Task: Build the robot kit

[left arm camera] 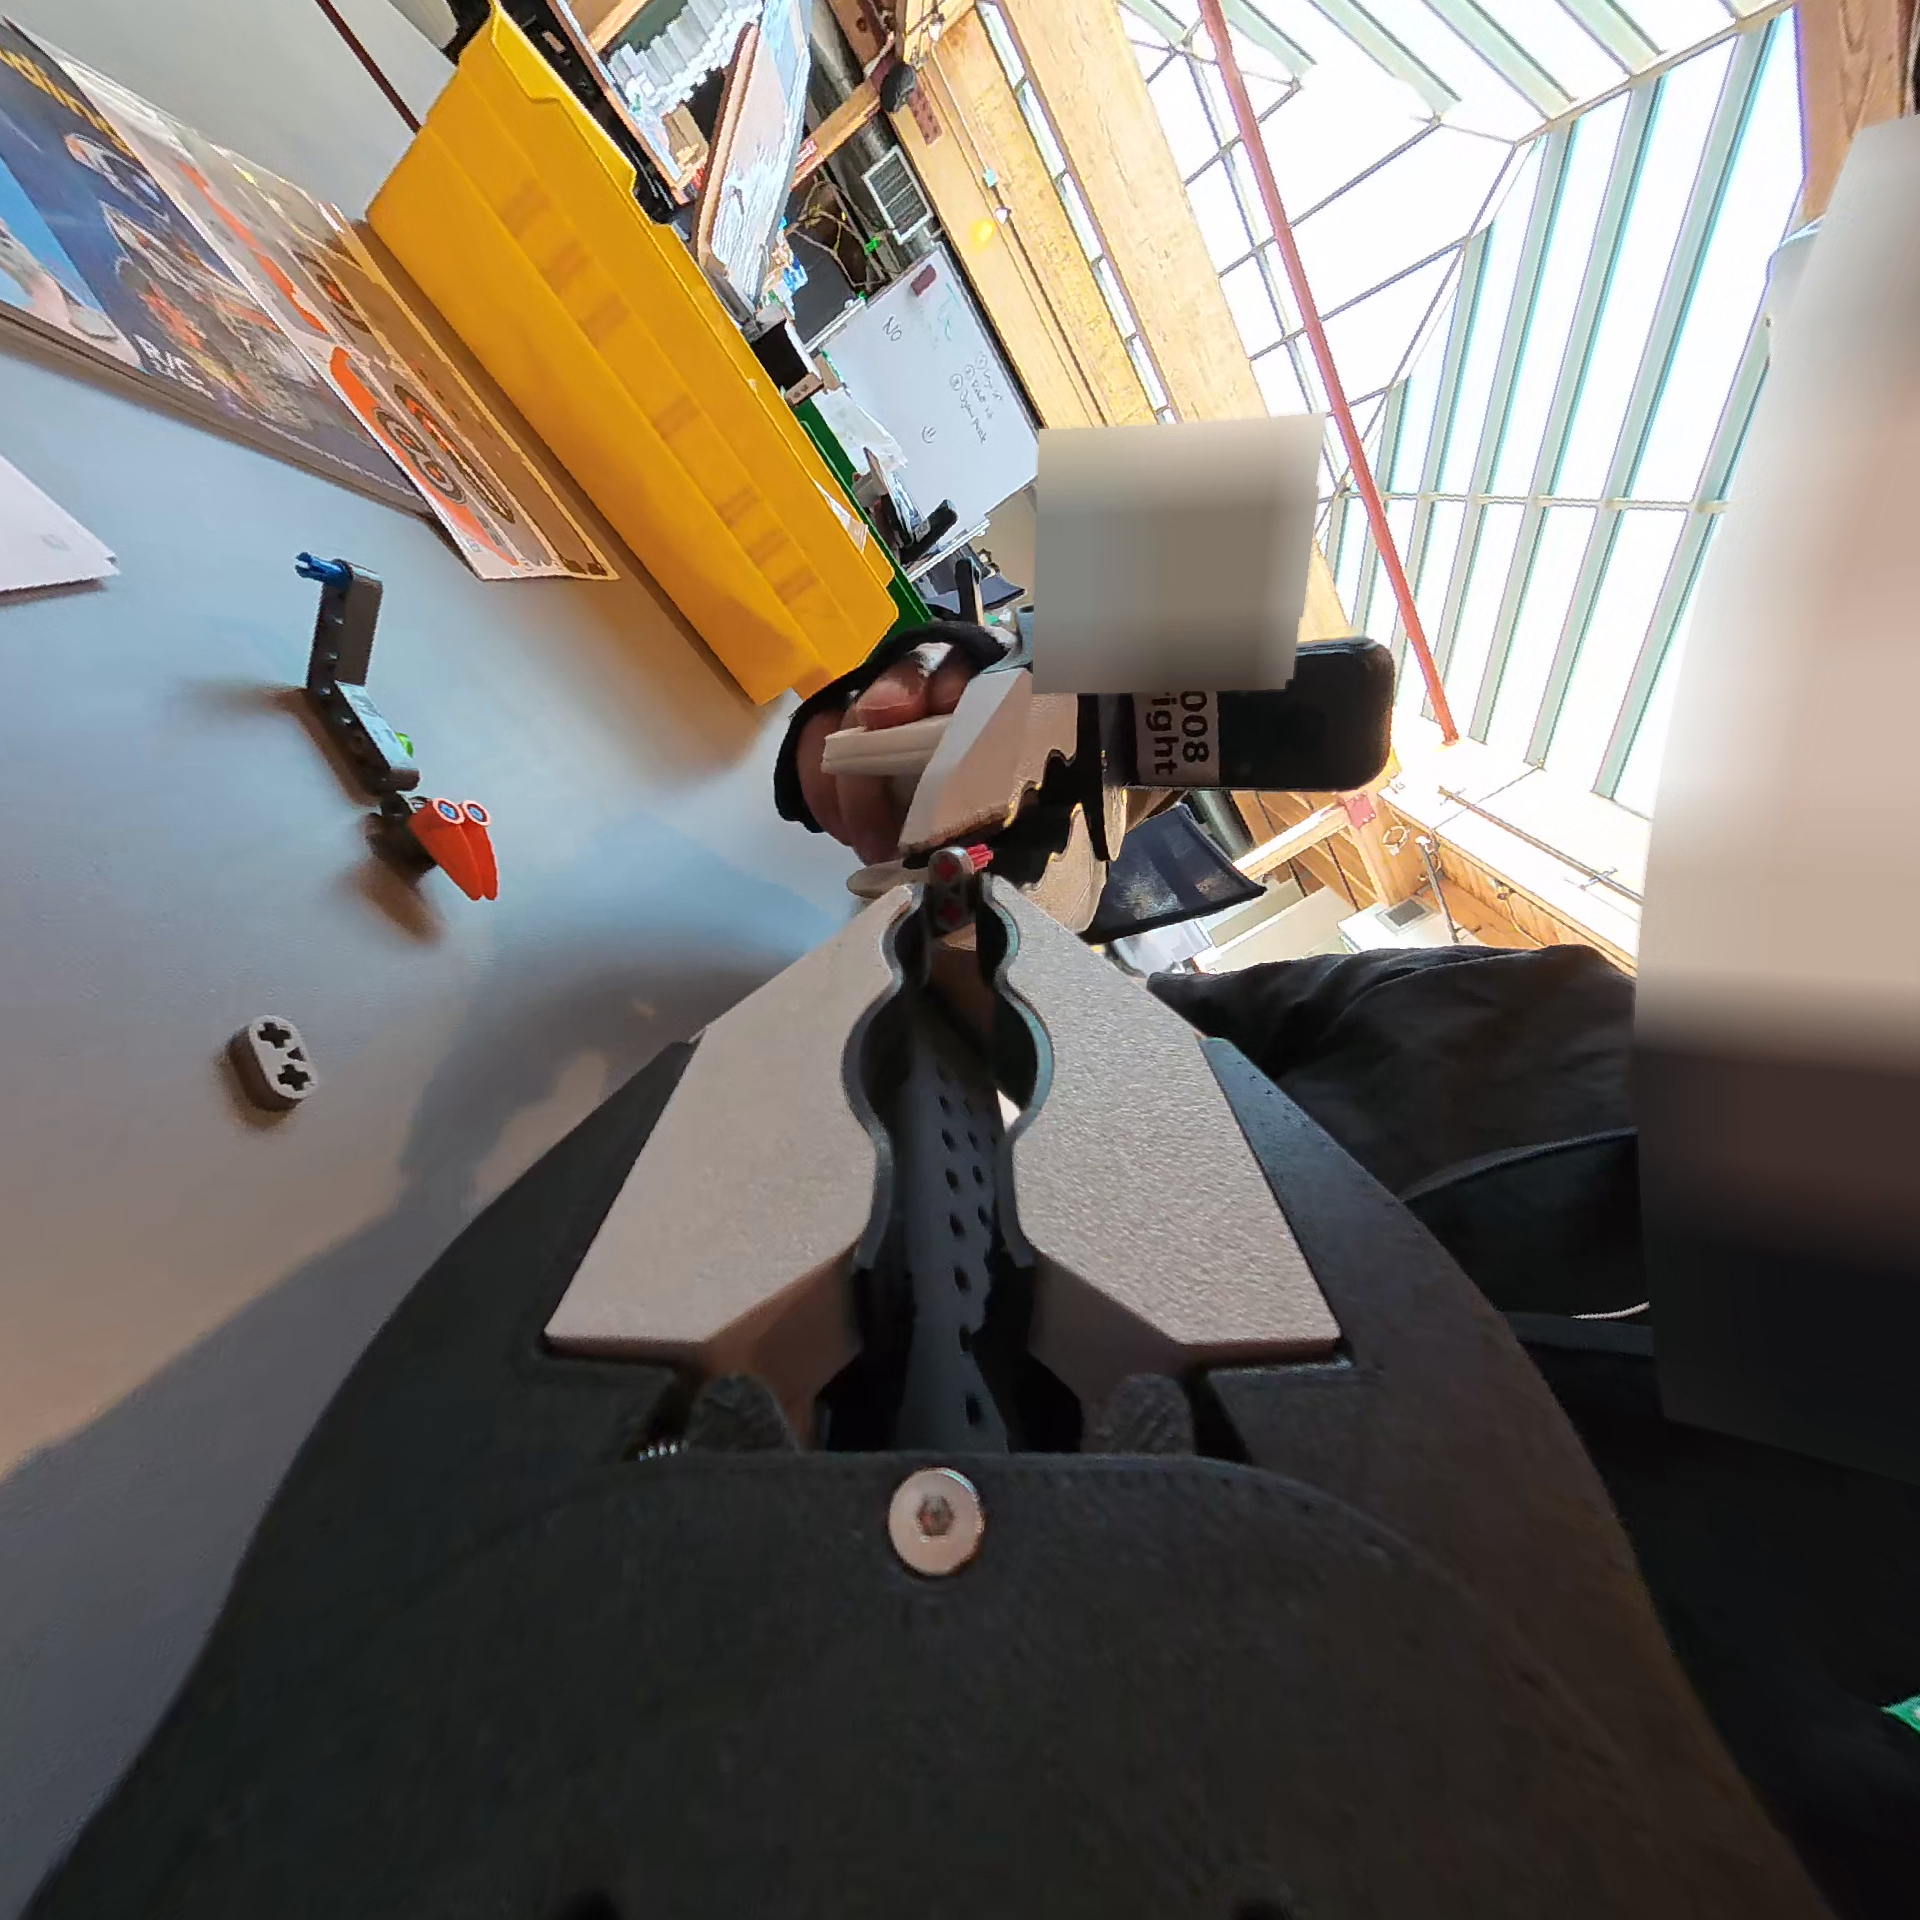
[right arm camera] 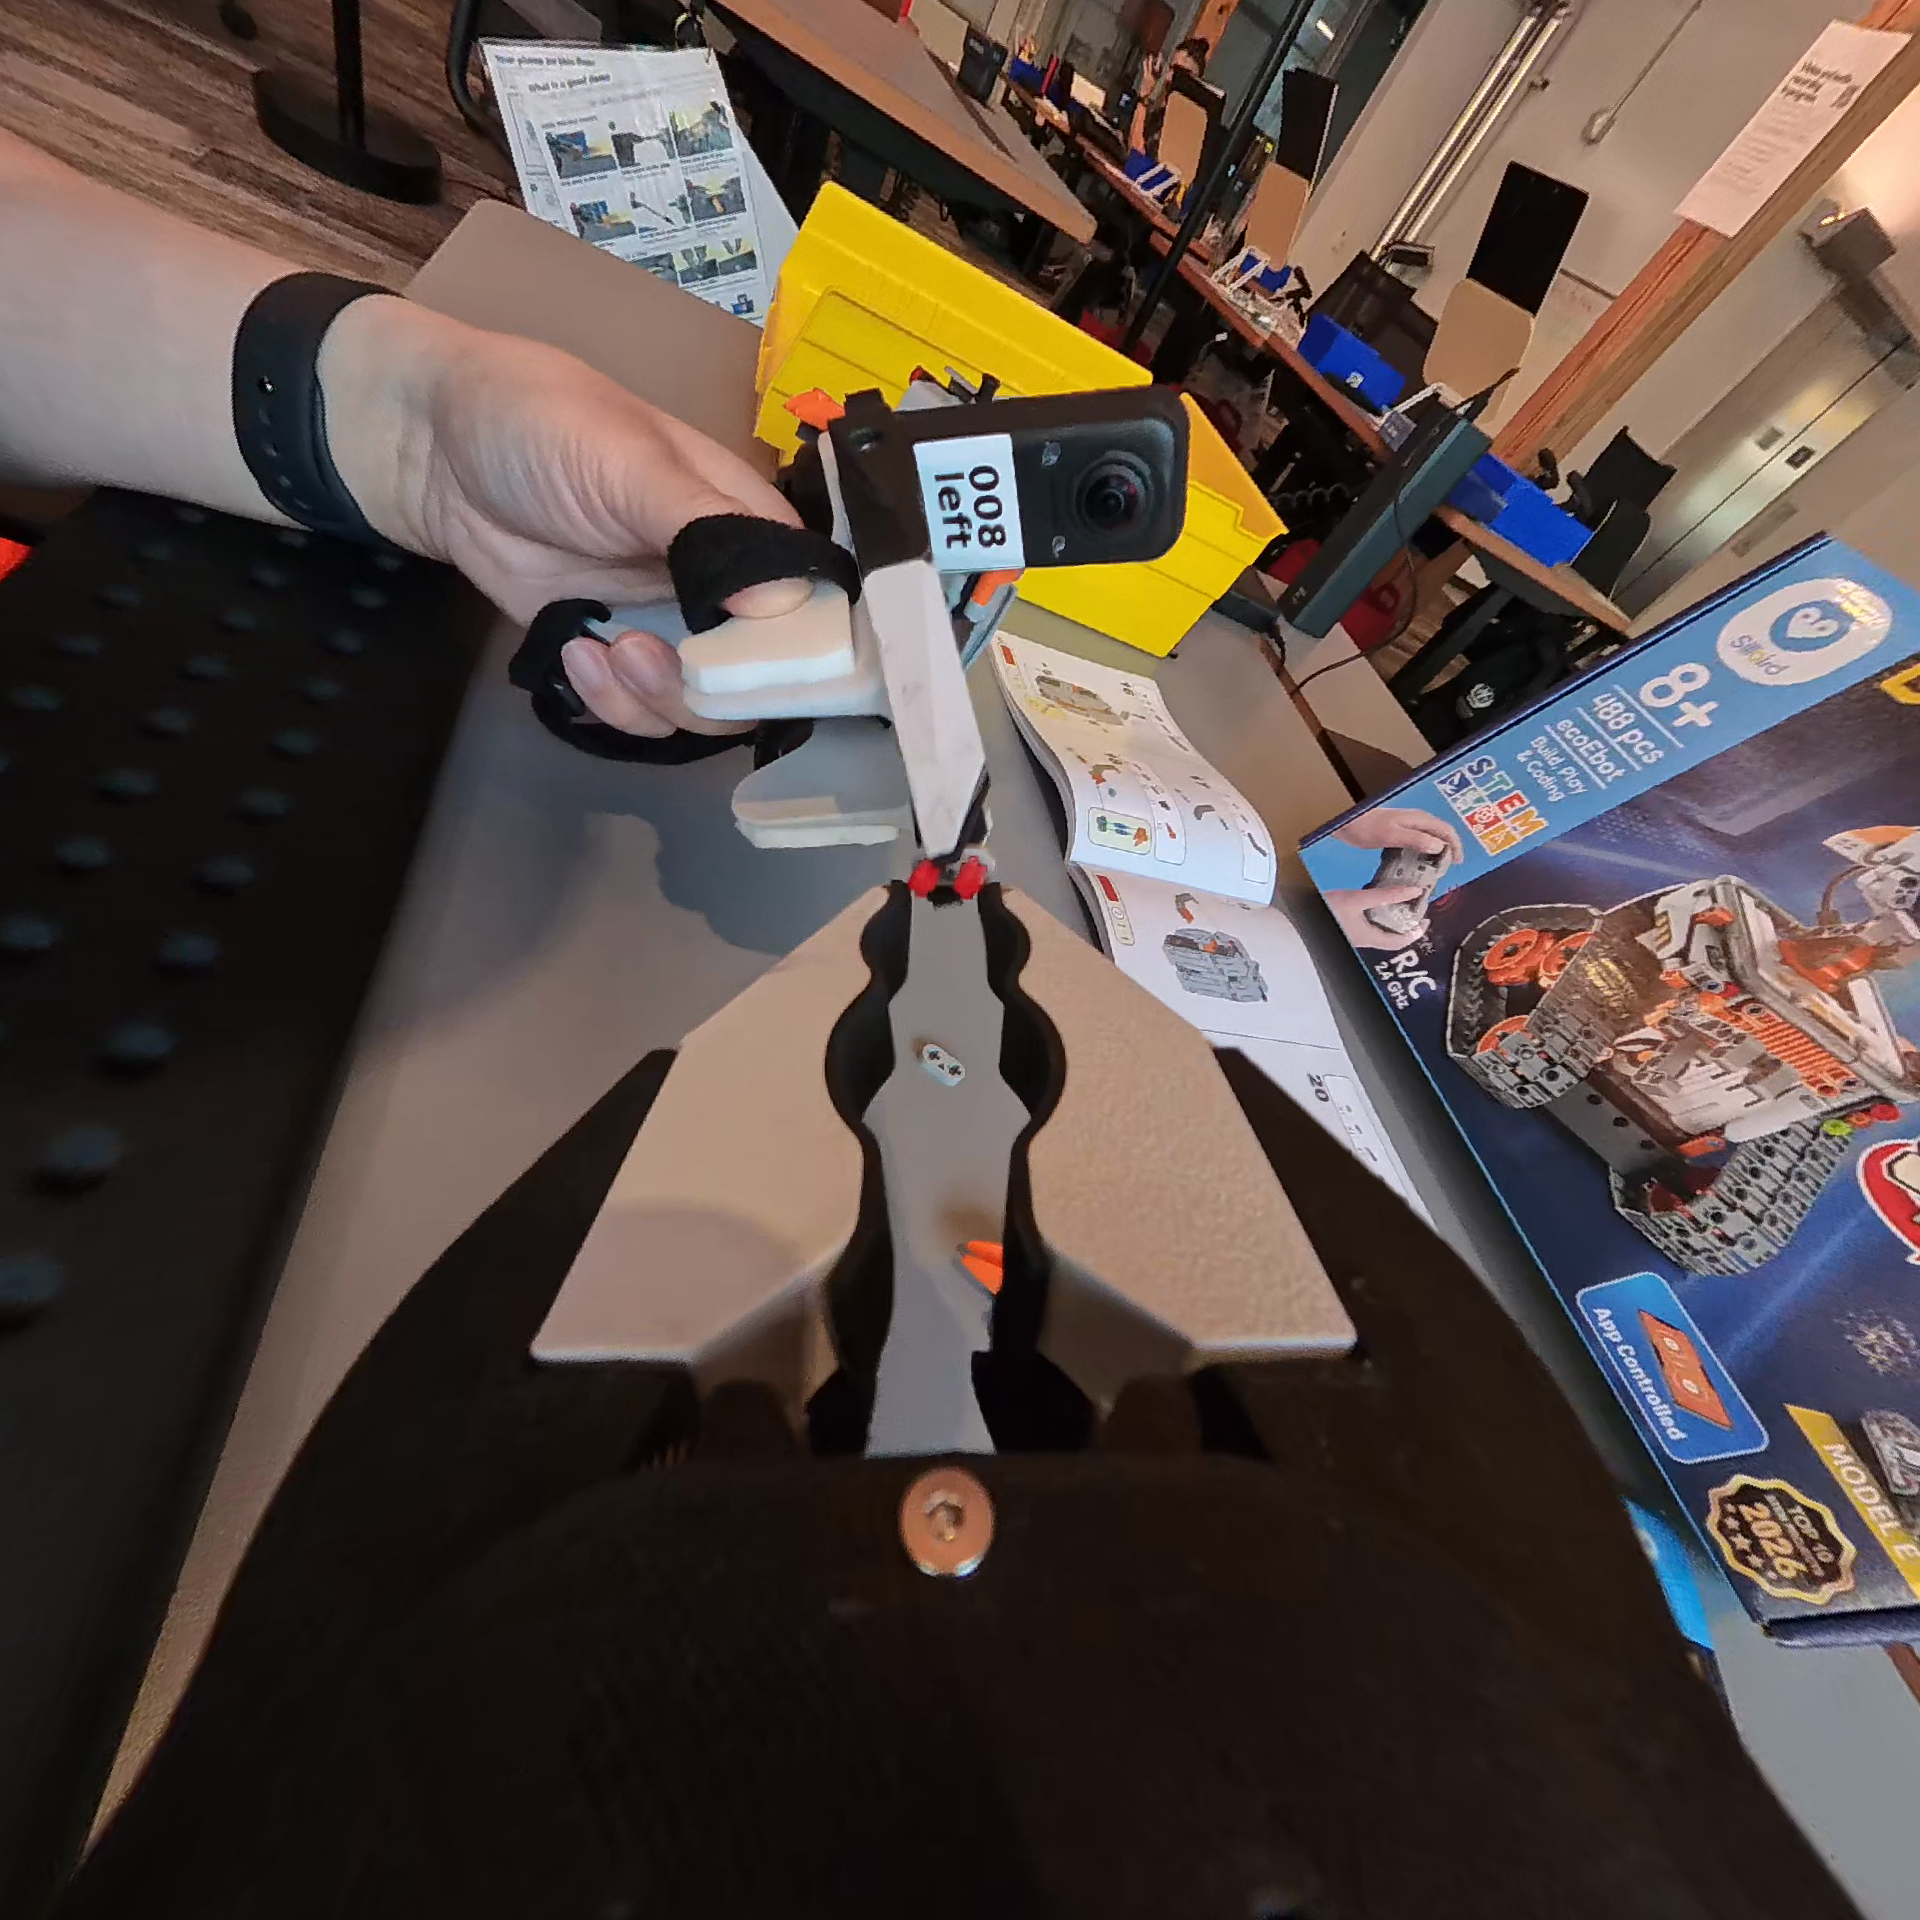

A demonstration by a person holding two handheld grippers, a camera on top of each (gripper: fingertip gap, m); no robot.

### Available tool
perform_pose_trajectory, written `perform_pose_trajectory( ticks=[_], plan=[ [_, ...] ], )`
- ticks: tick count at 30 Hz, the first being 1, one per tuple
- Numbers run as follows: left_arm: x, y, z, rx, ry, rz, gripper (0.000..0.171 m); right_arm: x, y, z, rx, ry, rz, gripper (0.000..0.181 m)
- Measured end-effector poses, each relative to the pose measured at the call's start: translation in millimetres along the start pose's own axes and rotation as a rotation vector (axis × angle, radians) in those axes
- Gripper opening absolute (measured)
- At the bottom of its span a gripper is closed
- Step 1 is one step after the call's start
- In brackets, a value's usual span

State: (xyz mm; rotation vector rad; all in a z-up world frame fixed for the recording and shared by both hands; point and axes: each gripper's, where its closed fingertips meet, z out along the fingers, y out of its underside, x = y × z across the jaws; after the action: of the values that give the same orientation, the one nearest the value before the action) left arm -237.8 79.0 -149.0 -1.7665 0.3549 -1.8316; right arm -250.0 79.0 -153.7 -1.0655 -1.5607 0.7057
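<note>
My left gripper [left arm camera: 951,920] is shut on a small black part with red pins [left arm camera: 951,883], held above the grey table [left arm camera: 582,831]. My right gripper [right arm camera: 943,899] meets it tip to tip and is shut on the same small black and red part [right arm camera: 943,879]. I cannot tell whether this is one piece or two pressed together. The right gripper shows in the left wrist view [left arm camera: 940,844], held by a hand. The left gripper shows in the right wrist view [right arm camera: 951,847], coming down from above in a hand [right arm camera: 520,499].
On the table lie a dark grey assembly with a blue pin and orange parts [left arm camera: 364,717] and a small grey two-hole connector [left arm camera: 272,1060]. A yellow bin [right arm camera: 987,343], an open instruction booklet [right arm camera: 1164,831] and a blue kit box [right arm camera: 1662,1039] lie beyond. A black studded mat [right arm camera: 156,831] lies left. Less than 4 cm separates the two grippers' tips.
</note>
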Motion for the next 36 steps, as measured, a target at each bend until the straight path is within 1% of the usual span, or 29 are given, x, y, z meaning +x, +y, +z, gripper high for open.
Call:
perform_pose_trajectory(
  ticks=[3, 5, 7, 9, 12, 17, 22, 27, 32, 36],
  plan=[
    [-1.6, 0.4, -0.3, -0.003, -0.009, -0.001, 0.006, 1.5, -0.5, 0.7, 0.009, 0.003, 0.024, 0.024],
    [-2.3, 0.6, -0.3, -0.001, -0.009, -0.007, 0.006, 0.9, 1.8, 1.7, 0.000, -0.008, 0.047, 0.026],
    [-3.1, 1.0, -0.1, -0.004, -0.013, -0.008, 0.006, -0.8, 1.8, 2.1, 0.000, -0.019, 0.050, 0.023],
    [-3.9, 2.3, 0.3, -0.012, -0.019, -0.004, 0.006, -1.0, 2.5, 2.4, -0.007, -0.020, 0.057, 0.014],
    [-4.8, 2.2, 0.1, -0.010, -0.021, -0.010, 0.005, -0.6, 3.1, 3.0, -0.003, -0.034, 0.100, 0.013],
    [-3.2, 1.1, 0.2, -0.003, -0.009, -0.015, 0.006, 0.2, 1.3, 2.4, 0.001, -0.022, 0.085, 0.013],
    [-0.4, 0.3, 1.4, -0.005, -0.013, 0.024, 0.006, 1.1, -1.0, 0.5, 0.016, -0.020, 0.084, 0.013],
    [-2.9, 1.0, 0.5, -0.005, -0.020, 0.010, 0.006, 2.6, -2.3, 1.0, 0.018, 0.003, 0.058, 0.022],
    [-3.8, 2.3, 1.5, -0.016, -0.035, 0.029, 0.006, 0.3, -2.4, 0.9, 0.010, -0.001, 0.037, 0.015],
    [5.6, -1.1, 2.1, 0.004, 0.024, 0.023, 0.006, 2.5, -12.1, -3.5, 0.060, 0.011, 0.027, 0.015]
  ],
)
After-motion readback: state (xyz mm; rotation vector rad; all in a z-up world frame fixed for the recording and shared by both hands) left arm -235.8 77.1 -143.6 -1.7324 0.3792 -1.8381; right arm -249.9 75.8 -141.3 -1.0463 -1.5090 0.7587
